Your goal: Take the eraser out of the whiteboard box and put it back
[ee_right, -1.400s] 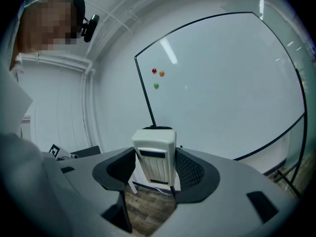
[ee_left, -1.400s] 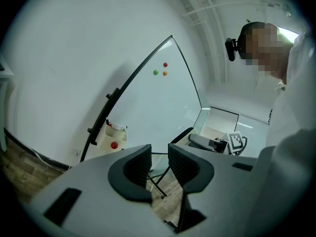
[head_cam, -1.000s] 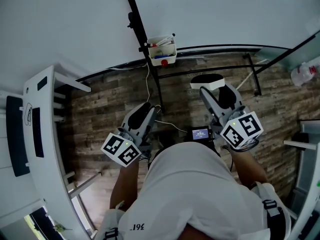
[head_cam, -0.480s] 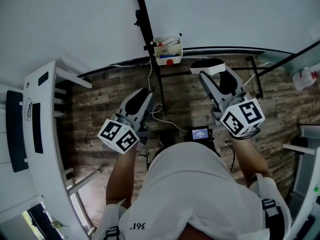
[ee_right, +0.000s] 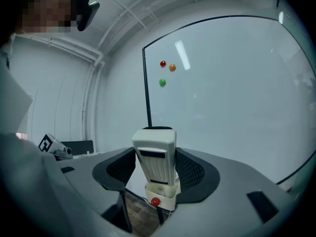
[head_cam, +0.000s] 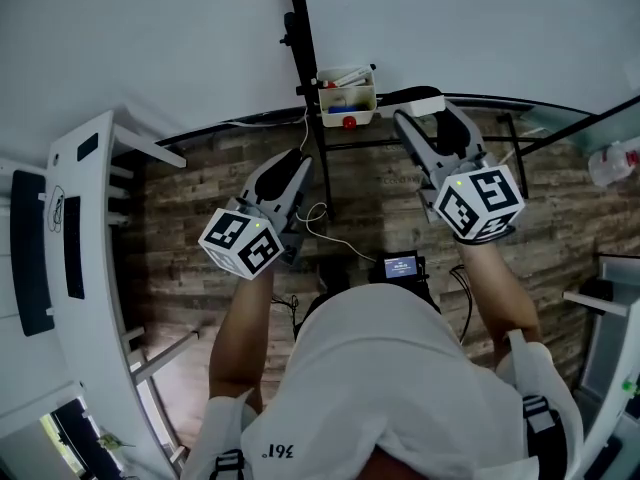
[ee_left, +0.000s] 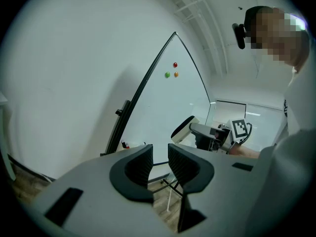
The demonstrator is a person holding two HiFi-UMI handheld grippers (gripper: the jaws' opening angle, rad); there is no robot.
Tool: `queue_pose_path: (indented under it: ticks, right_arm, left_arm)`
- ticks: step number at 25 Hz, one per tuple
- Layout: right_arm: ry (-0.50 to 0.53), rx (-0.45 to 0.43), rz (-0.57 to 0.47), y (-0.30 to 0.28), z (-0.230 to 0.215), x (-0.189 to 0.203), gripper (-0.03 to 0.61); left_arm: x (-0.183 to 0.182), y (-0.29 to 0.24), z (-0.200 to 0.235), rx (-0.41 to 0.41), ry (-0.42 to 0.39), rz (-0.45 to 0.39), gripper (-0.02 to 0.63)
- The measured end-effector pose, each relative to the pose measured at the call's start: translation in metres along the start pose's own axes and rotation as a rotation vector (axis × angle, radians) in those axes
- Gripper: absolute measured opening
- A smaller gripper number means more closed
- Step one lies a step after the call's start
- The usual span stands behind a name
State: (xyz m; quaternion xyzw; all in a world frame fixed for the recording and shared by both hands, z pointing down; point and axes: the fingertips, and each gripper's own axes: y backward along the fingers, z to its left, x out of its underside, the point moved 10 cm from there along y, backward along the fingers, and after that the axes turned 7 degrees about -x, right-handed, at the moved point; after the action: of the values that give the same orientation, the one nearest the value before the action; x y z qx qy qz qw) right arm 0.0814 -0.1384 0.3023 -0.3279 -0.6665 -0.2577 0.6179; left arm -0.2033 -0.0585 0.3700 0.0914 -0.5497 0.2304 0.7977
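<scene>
My right gripper [head_cam: 425,120] is shut on the white eraser [head_cam: 418,102], which lies level with the whiteboard box [head_cam: 348,96] and just to its right. In the right gripper view the eraser [ee_right: 154,157] stands upright between the jaws of the right gripper [ee_right: 155,171], above the white box [ee_right: 160,195], which has a red knob on its front. The box holds markers and hangs on the black frame of the whiteboard [ee_right: 222,107]. Lower left of the box, my left gripper [head_cam: 297,168] holds nothing. In its own view the left gripper [ee_left: 159,164] has its jaws nearly together.
A black stand post [head_cam: 300,38] runs up beside the box. Cables [head_cam: 320,228] trail over the wooden floor [head_cam: 200,218]. A white curved desk [head_cam: 85,268] stands at left, a plastic bottle [head_cam: 615,158] at right. Red, orange and green magnets [ee_right: 167,70] sit on the board.
Both grippers have moved up toward the whiteboard. The eraser in the right gripper has come from well right of and below the box to just beside it.
</scene>
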Motion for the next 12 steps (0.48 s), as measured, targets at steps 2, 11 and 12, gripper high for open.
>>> queue_pose_path:
  ticks: [2,11,12]
  right_arm:
    - [0.007,0.004,0.009,-0.009,-0.003,0.002,0.268]
    - [0.008,0.005,0.06,-0.049,-0.01,0.015,0.268]
    - [0.003,0.006,0.069,-0.054,-0.011,0.017,0.268]
  left_arm:
    - [0.0,-0.006,0.004,-0.004,0.005,0.006,0.097]
    - [0.005,-0.034,0.018,-0.016,-0.013,0.062,0.097]
    - [0.006,-0.036,0.02,-0.019,-0.015,0.067,0.097]
